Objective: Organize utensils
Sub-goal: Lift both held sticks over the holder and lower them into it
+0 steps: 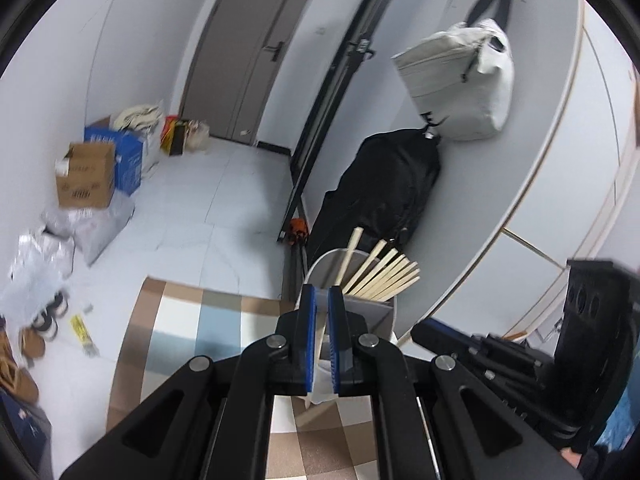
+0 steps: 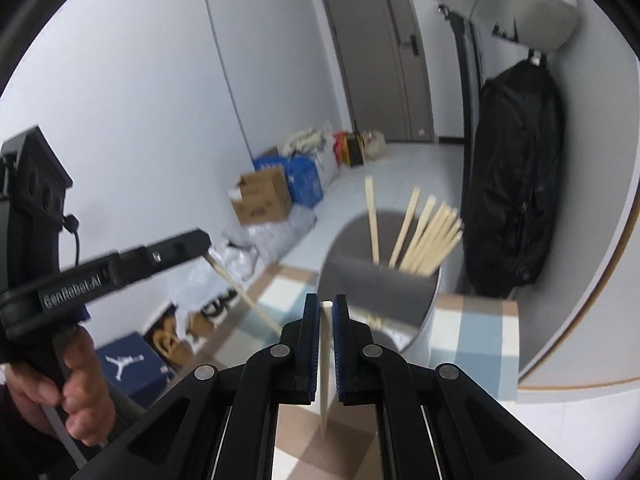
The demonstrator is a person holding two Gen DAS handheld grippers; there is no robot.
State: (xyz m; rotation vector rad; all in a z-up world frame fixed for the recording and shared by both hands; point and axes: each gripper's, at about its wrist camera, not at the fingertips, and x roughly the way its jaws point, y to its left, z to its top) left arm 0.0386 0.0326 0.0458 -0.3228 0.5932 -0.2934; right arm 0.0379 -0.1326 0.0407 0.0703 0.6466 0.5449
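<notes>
A grey round holder (image 1: 376, 316) stands on the checked tablecloth (image 1: 180, 320) with several wooden chopsticks (image 1: 384, 276) leaning in it. My left gripper (image 1: 323, 300) is just in front of the holder, shut on one wooden chopstick (image 1: 320, 346) that hangs down between its blue pads. In the right wrist view the same holder (image 2: 380, 284) and its chopsticks (image 2: 428, 240) are ahead. My right gripper (image 2: 326, 308) is shut on a pale chopstick (image 2: 325, 372) held upright. The left gripper (image 2: 204, 246) is at the left, its chopstick (image 2: 244, 296) slanting down.
A person's hand (image 2: 76, 384) holds the left tool. Cardboard boxes (image 1: 86, 176), bags and shoes (image 1: 48, 316) lie on the floor at left. A black bag (image 1: 384, 188) and a white bag (image 1: 460, 76) hang on the right wall. A grey door (image 1: 244, 52) is at the back.
</notes>
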